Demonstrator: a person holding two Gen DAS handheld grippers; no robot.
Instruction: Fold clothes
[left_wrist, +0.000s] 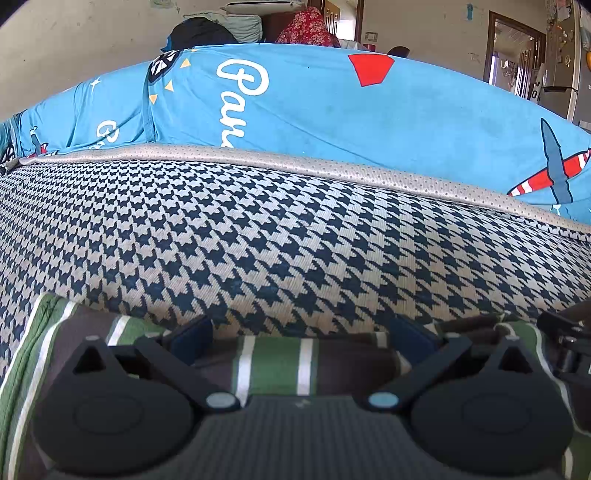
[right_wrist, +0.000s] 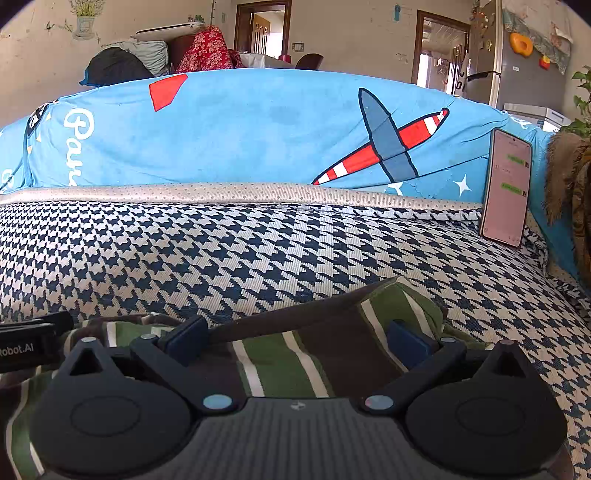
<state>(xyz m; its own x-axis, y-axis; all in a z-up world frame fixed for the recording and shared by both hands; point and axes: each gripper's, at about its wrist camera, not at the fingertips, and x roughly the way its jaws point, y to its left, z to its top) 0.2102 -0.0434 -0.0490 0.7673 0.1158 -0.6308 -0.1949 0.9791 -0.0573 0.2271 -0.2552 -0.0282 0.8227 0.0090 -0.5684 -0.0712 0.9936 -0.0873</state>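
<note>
Striped garment (right_wrist: 280, 354) on houndstooth cover (right_wrist: 258, 251); phone (right_wrist: 508, 188) well apart

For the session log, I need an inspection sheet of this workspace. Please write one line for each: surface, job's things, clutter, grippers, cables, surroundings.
Surface: houndstooth sofa cover, navy and white; blue airplane-print sheet over the backrest.
Job's things: striped garment, green, brown and white, lying bunched at the near edge under both grippers.
Clutter: phone propped upright against the backrest, screen lit.
Grippers: left gripper open, fingers astride the garment; right gripper open, likewise over the cloth.
Cables: nothing seen.
Surroundings: refrigerator with magnets, open doorway, piled clothes behind the sofa, houseplant at far right.
</note>
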